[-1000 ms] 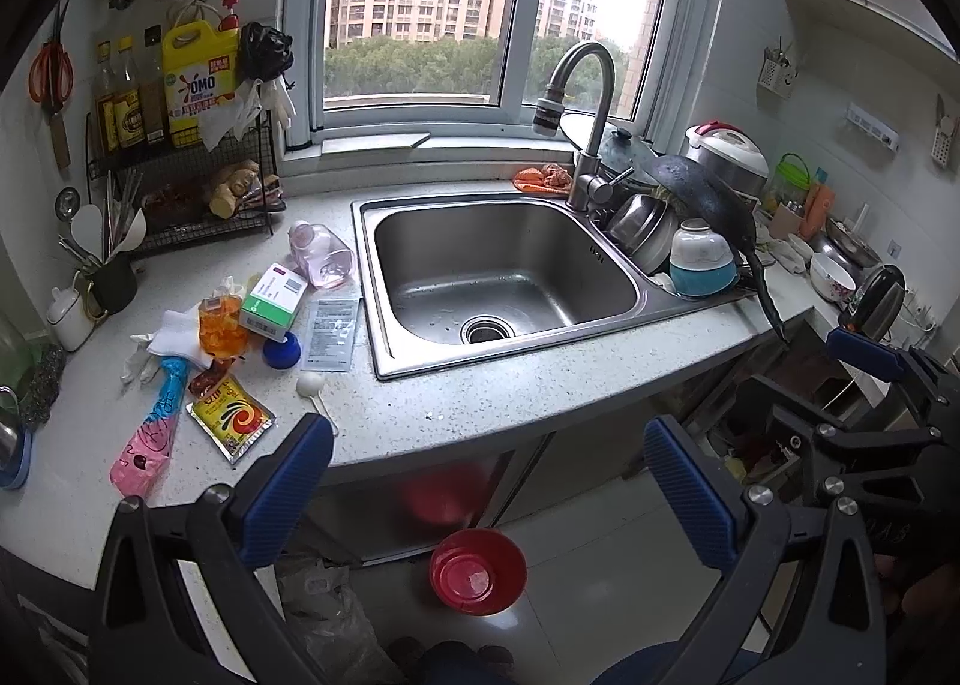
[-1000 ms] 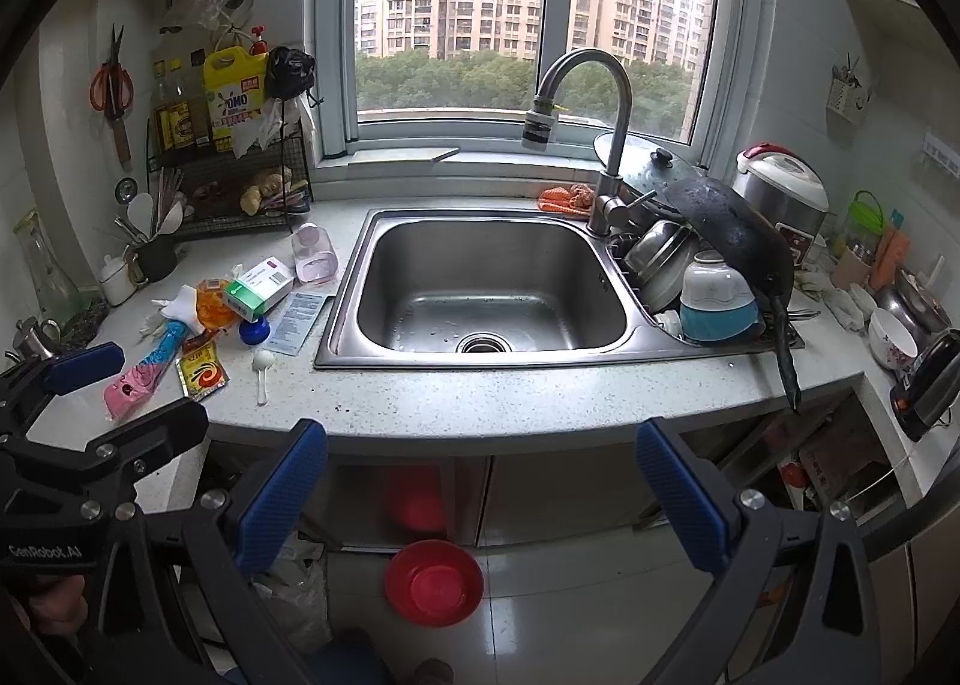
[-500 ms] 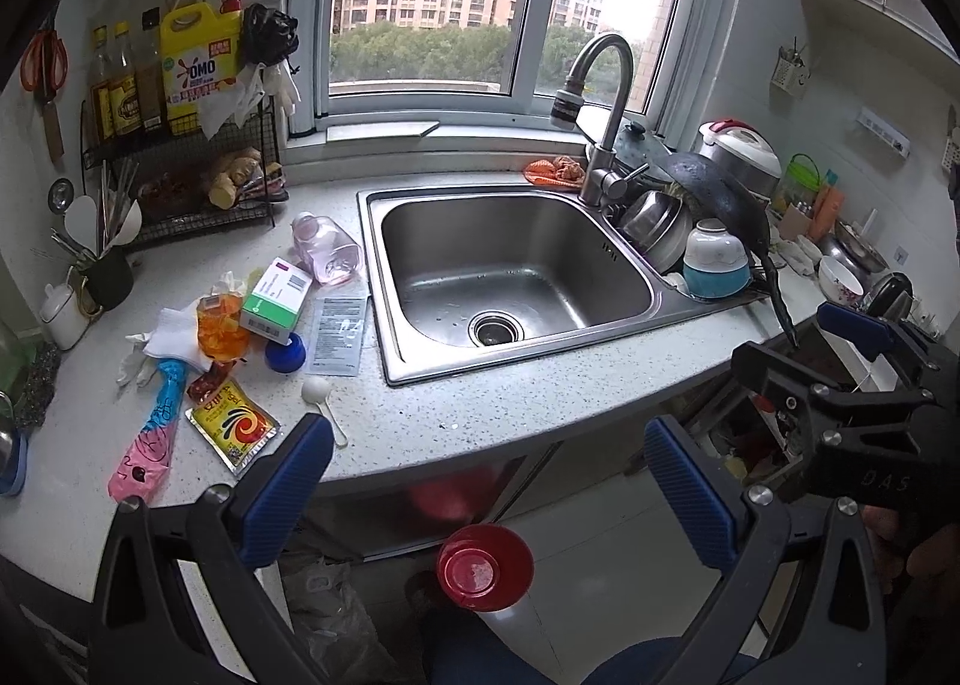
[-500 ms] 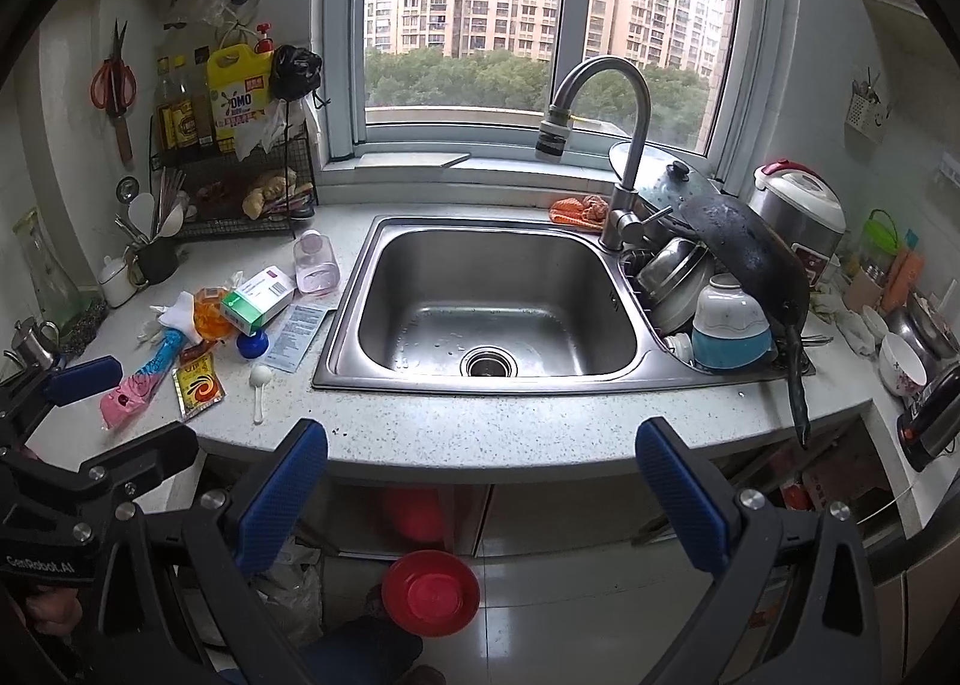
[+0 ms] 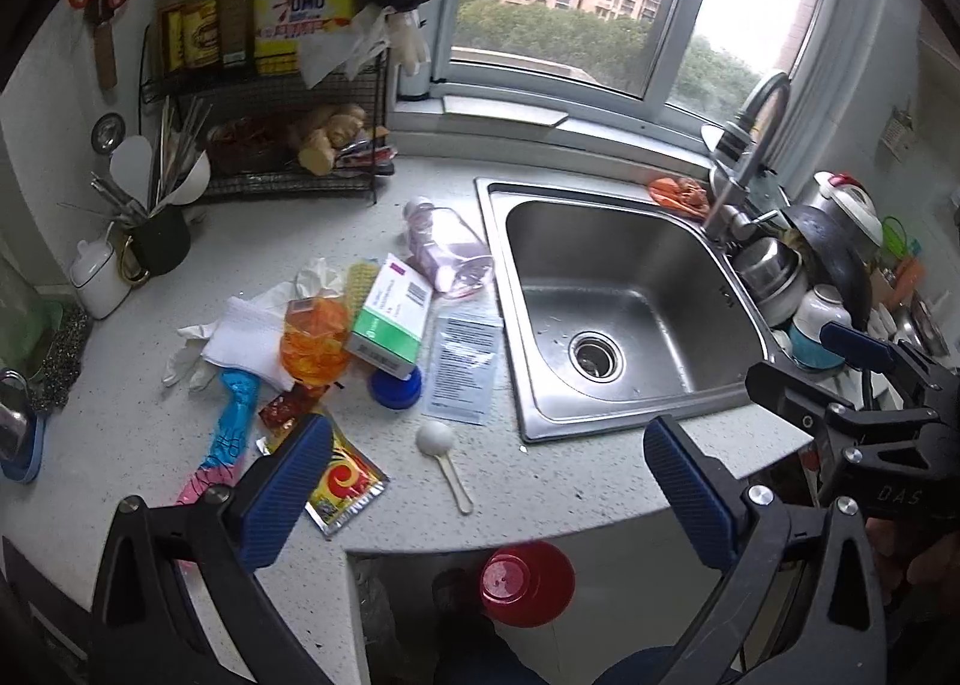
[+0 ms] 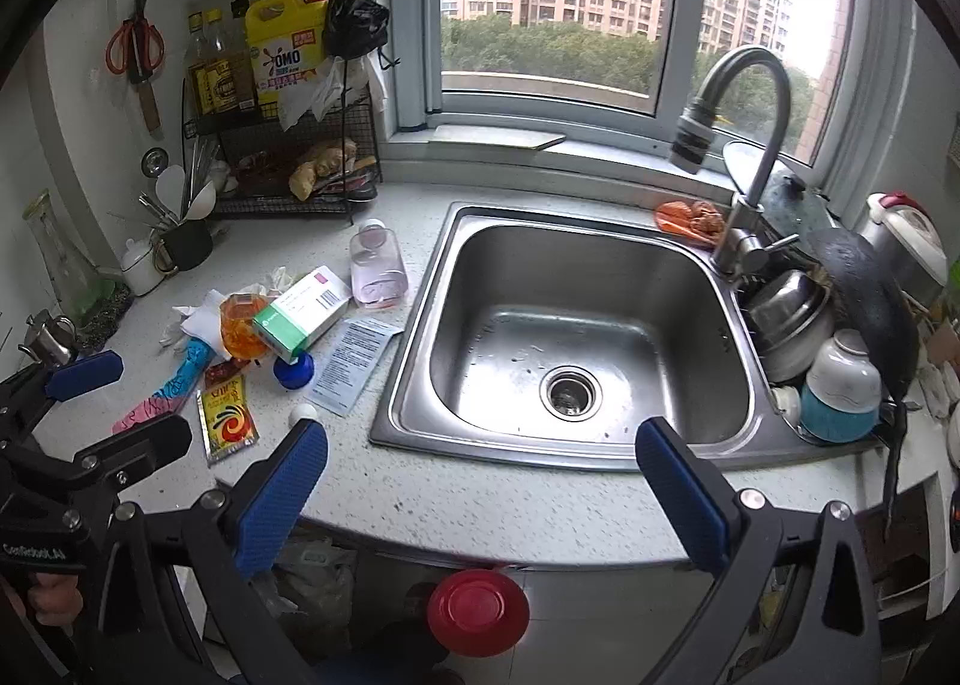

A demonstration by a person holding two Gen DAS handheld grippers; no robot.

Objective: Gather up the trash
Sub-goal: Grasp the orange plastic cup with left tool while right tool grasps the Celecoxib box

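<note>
Trash lies on the counter left of the sink: a green-white box (image 5: 391,318) (image 6: 302,311), an orange wrapper (image 5: 315,337), a yellow-red sachet (image 5: 345,482) (image 6: 227,426), a pink-blue wrapper (image 5: 228,439), a blue cap (image 5: 395,387), a white spoon (image 5: 445,460), a paper leaflet (image 5: 463,368) and a clear bottle (image 5: 447,255) (image 6: 378,268). My left gripper (image 5: 486,496) is open above the counter's front edge, near the sachet and spoon. My right gripper (image 6: 480,496) is open over the counter edge before the sink.
A steel sink (image 6: 576,343) with a tap (image 6: 744,157) fills the middle. Dishes and a black pan (image 6: 864,295) stack on the right. A wire rack (image 5: 264,145) with bottles stands at the back left. A red bowl (image 6: 478,613) lies on the floor below.
Both grippers have moved forward and closer to the counter. The left one has swung left toward the trash pile. Both stay open and empty.
</note>
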